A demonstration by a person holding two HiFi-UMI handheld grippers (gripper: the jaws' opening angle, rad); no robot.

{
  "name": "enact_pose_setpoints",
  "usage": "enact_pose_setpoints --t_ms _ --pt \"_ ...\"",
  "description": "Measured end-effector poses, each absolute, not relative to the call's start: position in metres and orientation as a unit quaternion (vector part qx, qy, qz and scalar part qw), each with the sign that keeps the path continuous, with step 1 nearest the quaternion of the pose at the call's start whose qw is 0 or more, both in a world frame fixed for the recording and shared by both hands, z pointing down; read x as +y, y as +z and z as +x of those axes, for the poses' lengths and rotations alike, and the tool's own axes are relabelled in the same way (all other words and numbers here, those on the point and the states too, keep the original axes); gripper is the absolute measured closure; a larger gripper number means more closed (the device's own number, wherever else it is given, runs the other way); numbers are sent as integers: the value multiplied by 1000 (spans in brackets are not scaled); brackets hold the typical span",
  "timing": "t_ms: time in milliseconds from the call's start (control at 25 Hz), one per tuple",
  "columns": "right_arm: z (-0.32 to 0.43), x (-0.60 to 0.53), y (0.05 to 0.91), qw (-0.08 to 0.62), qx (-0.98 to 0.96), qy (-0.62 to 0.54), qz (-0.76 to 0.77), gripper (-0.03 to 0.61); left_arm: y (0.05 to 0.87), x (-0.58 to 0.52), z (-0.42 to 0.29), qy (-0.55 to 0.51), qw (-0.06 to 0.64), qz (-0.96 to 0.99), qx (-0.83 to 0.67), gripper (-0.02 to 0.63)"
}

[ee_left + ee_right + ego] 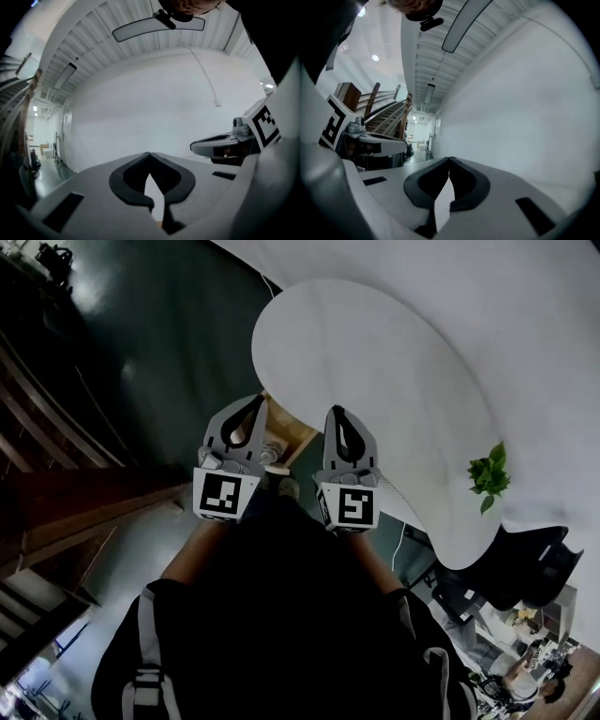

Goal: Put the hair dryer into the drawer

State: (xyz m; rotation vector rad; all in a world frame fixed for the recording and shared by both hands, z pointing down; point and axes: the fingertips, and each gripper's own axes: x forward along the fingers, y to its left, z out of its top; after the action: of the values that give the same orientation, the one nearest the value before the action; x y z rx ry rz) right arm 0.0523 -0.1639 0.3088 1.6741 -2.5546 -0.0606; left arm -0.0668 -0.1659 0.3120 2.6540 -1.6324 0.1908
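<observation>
Both the left gripper [260, 400] and the right gripper [337, 411] are hovering near the table [394, 381] edge, jaws pressed together, empty; they're needing opening before any grab

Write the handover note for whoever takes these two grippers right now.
Left gripper: shut, nothing between the jaws.
Right gripper: shut, also empty. Both are held side by side, facing a white wall.
Hair dryer and drawer: neither shows in any view. Below are a white table and a small green plant.
Done: cannot tell from here.
Left: find the hair dryer and the drawer, and check whether it is in.
</observation>
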Motion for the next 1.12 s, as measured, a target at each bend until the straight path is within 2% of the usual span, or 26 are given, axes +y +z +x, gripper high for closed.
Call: enact_pose_setpoints --t_ms 280,1120 --pt "58 -159 268 27 -832 -60 550 555 273 -156 -73 37 -31 845 -533 606" --pt "47 -155 276 39 -833 -53 549 555 284 -156 -72 46 -30 858 -511 606"
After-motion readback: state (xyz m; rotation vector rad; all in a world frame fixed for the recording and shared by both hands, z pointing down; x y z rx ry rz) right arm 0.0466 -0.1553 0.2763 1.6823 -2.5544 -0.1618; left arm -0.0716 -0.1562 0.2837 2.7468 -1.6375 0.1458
